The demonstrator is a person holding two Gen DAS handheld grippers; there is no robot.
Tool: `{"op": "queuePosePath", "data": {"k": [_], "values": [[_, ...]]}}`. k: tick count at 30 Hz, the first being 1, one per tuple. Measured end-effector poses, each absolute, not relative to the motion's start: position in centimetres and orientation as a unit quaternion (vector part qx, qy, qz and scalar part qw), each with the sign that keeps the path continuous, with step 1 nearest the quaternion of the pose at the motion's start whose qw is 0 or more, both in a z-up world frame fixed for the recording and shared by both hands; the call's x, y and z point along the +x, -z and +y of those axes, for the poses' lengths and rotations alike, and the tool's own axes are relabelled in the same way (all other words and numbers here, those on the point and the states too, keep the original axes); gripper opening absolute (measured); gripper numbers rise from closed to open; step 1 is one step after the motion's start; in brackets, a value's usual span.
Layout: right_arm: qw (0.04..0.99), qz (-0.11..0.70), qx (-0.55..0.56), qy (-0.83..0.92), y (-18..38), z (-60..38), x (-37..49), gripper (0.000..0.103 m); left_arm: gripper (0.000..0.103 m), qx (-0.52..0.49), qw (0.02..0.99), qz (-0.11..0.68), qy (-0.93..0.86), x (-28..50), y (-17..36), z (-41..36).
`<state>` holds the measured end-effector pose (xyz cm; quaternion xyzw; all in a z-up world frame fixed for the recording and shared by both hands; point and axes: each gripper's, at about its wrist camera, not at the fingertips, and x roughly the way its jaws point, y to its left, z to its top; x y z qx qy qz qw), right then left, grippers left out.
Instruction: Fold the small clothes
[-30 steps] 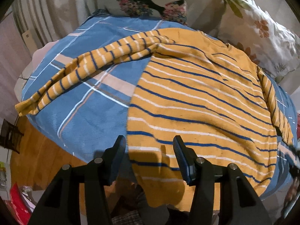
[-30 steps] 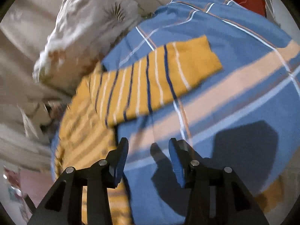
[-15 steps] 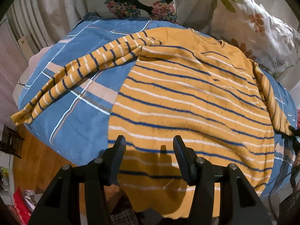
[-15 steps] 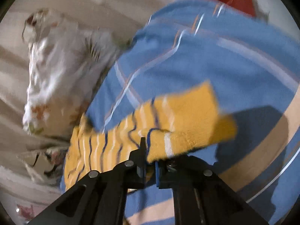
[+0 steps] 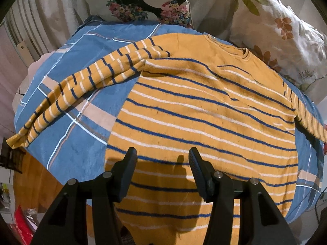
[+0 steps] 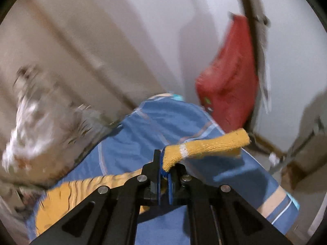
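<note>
The right gripper (image 6: pixel 163 171) clamped the cuff of a soft mustard-yellow knitted sweater (image 5: pixel 204 118) with blue and white stripes; the left gripper (image 5: pixel 163 169) hovered open over its hem at six o'clock. Spread on the blue checked bed (image 5: pixel 81 153), collar toward twelve, the limp, light knit seemed best handled by cuffs and hem.

- The sweater (image 5: pixel 204 110) lies spread on the bed (image 5: pixel 81 61), neck toward the pillows (image 5: pixel 276 30) behind it.
- One sleeve (image 5: pixel 81 85) stretches left to the bed's edge.
- The left claw (image 5: pixel 162 159) hangs above the hem.
</note>
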<state>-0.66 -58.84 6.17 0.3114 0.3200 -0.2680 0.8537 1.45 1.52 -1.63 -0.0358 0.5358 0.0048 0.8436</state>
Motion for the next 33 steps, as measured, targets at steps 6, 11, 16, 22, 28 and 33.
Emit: {"op": "queuePosePath", "data": {"k": [6, 11, 16, 22, 28, 33], "values": [[0.899, 0.345, 0.225, 0.148, -8.5, -46.7, 4.8, 0.006, 0.052, -0.048, 0.842, 0.537, -0.002, 3.3, 1.9, 3.5], [0.907, 0.382, 0.178, 0.011, -8.3, -32.9, 9.9, 0.006, 0.052, -0.068, 0.840, 0.538, -0.002, 5.4, 2.3, 7.7], [0.891, 0.423, 0.143, -0.079, -6.2, -20.5, 14.7, 0.005, 0.052, -0.085, 0.838, 0.538, 0.005, 7.3, 2.4, 12.1], [0.873, 0.453, 0.121, -0.134, -3.0, -11.2, 18.0, 0.008, 0.052, -0.086, 0.841, 0.534, 0.014, 9.5, 2.3, 15.4], [0.878, 0.458, -0.002, -0.135, -1.2, -4.1, 18.1, 0.057, 0.052, -0.098, 0.842, 0.531, 0.017, 11.4, 2.4, 17.6], [0.881, 0.406, -0.182, -0.160, -1.1, 1.8, 15.5, 0.058, 0.052, -0.128, 0.849, 0.513, 0.001, 13.1, 2.0, 20.3]]}}
